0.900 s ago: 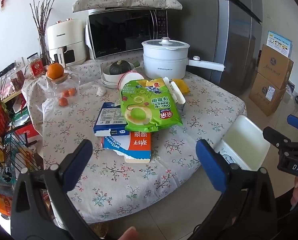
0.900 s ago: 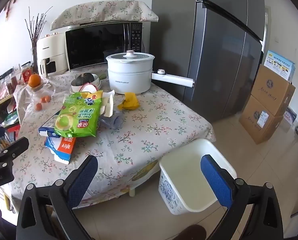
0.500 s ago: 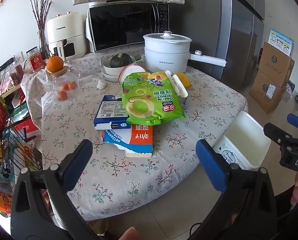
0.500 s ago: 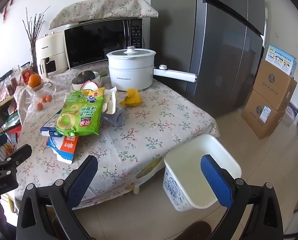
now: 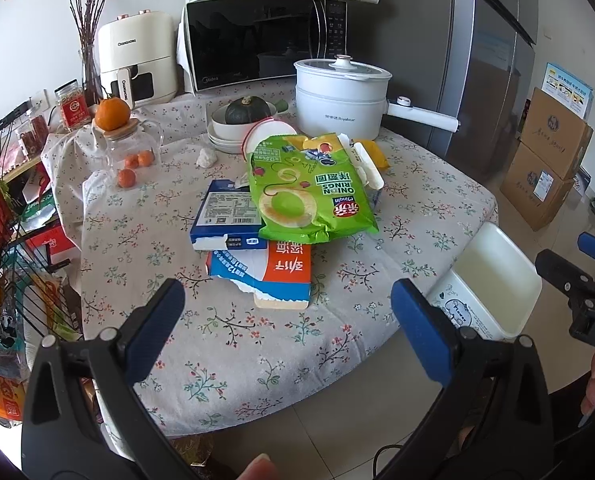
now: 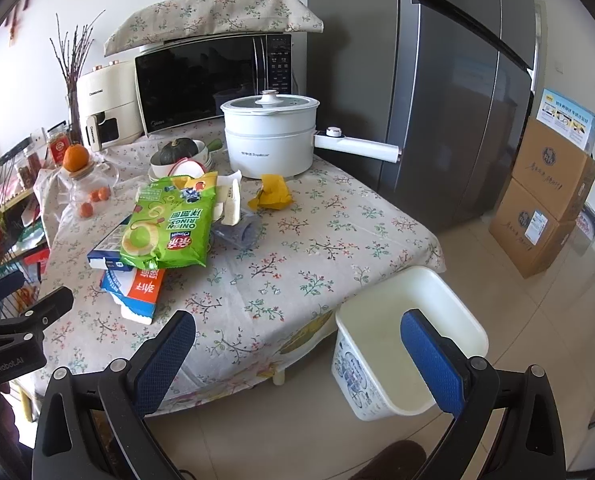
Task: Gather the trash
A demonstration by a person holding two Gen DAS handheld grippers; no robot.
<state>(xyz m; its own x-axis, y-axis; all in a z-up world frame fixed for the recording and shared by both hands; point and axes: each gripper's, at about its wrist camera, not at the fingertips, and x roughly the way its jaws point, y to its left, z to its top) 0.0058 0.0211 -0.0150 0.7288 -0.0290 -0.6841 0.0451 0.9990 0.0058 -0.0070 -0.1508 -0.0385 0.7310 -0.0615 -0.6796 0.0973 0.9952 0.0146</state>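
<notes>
Glossy plastic snack bag (image 5: 309,192); matt floral cloth tablecloth (image 5: 233,320); smooth, probably plastic white bin (image 6: 409,344).

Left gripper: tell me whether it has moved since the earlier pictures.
Yes. The left gripper has moved closer to the table: the microwave and chip bag now look larger.

Bright, sharp daylight views, perhaps from the left; fisheye-bent, dark-vignetted edges.
</notes>
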